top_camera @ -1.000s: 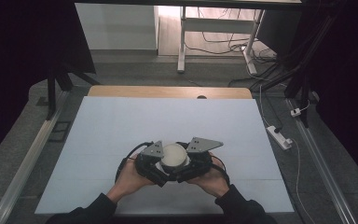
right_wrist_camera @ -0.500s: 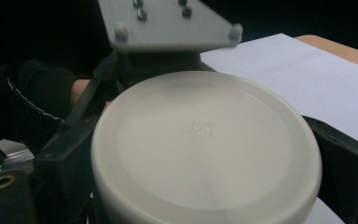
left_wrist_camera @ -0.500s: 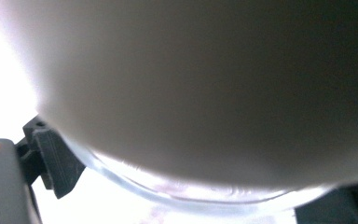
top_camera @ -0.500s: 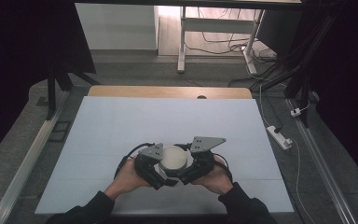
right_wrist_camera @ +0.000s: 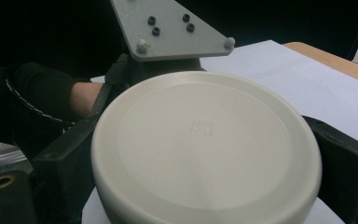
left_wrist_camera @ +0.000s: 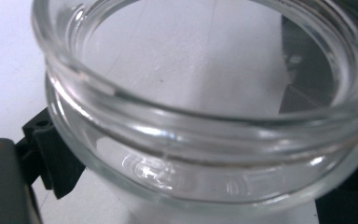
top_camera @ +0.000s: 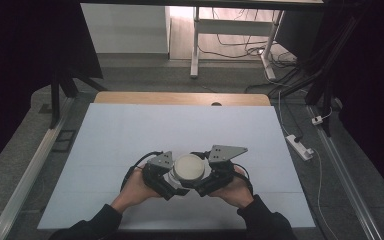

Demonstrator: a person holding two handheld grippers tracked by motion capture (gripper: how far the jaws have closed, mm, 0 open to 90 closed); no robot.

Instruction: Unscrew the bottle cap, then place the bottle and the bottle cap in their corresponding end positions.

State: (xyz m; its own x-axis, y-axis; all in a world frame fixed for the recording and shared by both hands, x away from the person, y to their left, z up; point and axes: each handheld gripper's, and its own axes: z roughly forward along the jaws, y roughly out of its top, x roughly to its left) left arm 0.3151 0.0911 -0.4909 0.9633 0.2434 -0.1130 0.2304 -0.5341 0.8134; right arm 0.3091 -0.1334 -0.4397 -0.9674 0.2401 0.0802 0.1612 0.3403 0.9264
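Note:
Near the table's front edge, two hands hold my grippers close together. My left gripper (top_camera: 171, 183) is shut on a clear glass jar (left_wrist_camera: 200, 154); its threaded mouth is open in the left gripper view, with a black fingertip (left_wrist_camera: 51, 156) pressed to its side. My right gripper (top_camera: 206, 181) is shut on a round cream lid (top_camera: 189, 167). In the right gripper view the lid (right_wrist_camera: 205, 149) sits flat between both black jaws. From above, the lid hides the jar, and I cannot tell whether they touch.
The white table (top_camera: 130, 130) has a wooden strip (top_camera: 180, 98) along its far edge. On the floor to the right lies a power strip (top_camera: 298, 146) with cables. A white desk frame (top_camera: 195, 45) stands behind the table.
Both hands and grippers have drifted slightly to the right. The holds on the jar and the lid are the same.

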